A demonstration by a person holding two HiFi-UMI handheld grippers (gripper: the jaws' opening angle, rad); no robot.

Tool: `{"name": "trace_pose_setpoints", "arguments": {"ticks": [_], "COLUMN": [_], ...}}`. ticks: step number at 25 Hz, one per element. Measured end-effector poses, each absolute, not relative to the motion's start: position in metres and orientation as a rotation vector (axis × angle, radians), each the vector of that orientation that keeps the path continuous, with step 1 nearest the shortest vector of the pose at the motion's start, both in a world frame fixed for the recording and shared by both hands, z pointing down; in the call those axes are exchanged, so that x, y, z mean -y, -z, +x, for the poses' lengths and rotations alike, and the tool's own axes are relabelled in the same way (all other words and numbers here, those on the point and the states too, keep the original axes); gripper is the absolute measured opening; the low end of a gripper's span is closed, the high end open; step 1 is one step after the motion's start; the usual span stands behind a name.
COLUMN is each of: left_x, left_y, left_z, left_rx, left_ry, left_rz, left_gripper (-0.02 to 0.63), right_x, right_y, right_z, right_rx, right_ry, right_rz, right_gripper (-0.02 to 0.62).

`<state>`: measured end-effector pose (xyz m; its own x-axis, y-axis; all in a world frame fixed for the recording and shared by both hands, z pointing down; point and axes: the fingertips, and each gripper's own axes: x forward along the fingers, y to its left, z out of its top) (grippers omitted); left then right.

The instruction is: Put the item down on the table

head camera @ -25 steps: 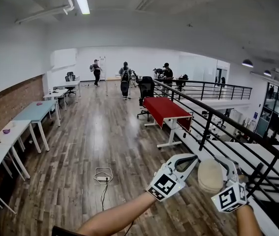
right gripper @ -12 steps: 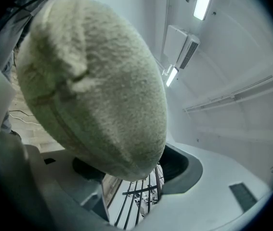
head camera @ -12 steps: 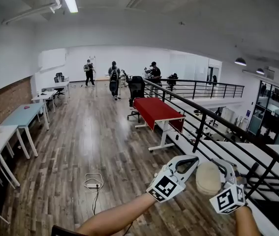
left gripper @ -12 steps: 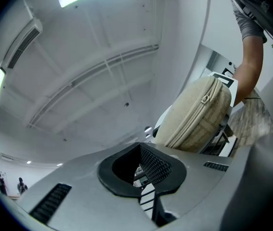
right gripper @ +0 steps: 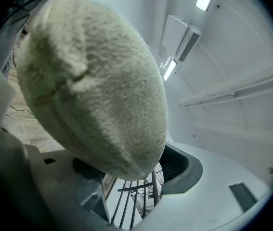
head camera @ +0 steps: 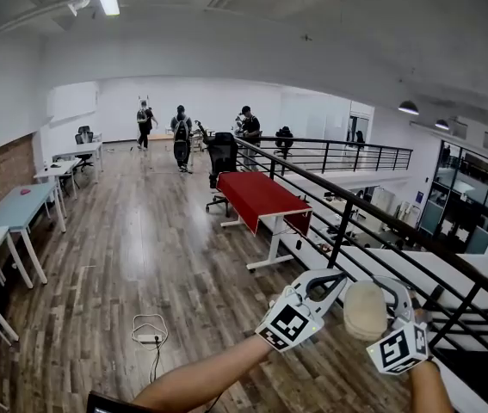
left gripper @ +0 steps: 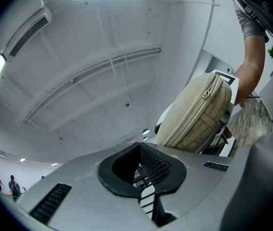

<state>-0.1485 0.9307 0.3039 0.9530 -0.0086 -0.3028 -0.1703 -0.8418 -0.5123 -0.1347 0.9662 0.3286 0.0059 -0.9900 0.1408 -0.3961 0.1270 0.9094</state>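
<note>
Two hand-held grippers fill the near foreground, above the person's forearms. Hazard, as judged: the beige zip pouch, the task's item, hangs in the air with no table beneath it and the black railing just beyond. Letting go here would drop it to the wood floor or between the bars. Its soft, fuzzy body, held by its lower end, might also slide out if the hand swings. Jaws of the right gripper are clamped on the pouch, which bulges well above them. Jaws of the left gripper are pressed together with nothing between them, the tip just beside the pouch; contact cannot be told. Farther off, a red table stands along the railing and is the nearest likely set-down surface. White tables line the left wall, and several people stand at the far end.
</note>
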Motion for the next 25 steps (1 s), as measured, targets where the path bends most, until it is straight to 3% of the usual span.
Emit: {"name": "trace_pose_setpoints", "arguments": {"ticks": [14, 25], "left_x": [-0.860, -0.806], "left_y": [-0.308, -0.323], "left_z": [-0.117, -0.005], "left_rx": [-0.161, -0.218], "left_ry": [-0.385, -0.319], "left_rz": [-2.578, -2.582], "left_gripper": [0.005, 0.005], "right_x": [-0.898, -0.845], "right_y": [-0.327, -0.341], "right_z": [-0.105, 0.011], "right_rx": [1.540, 1.581], "right_ry": [0.860, 0.858], "right_rz": [1.350, 1.318], "right_gripper": [0.290, 0.290]}}
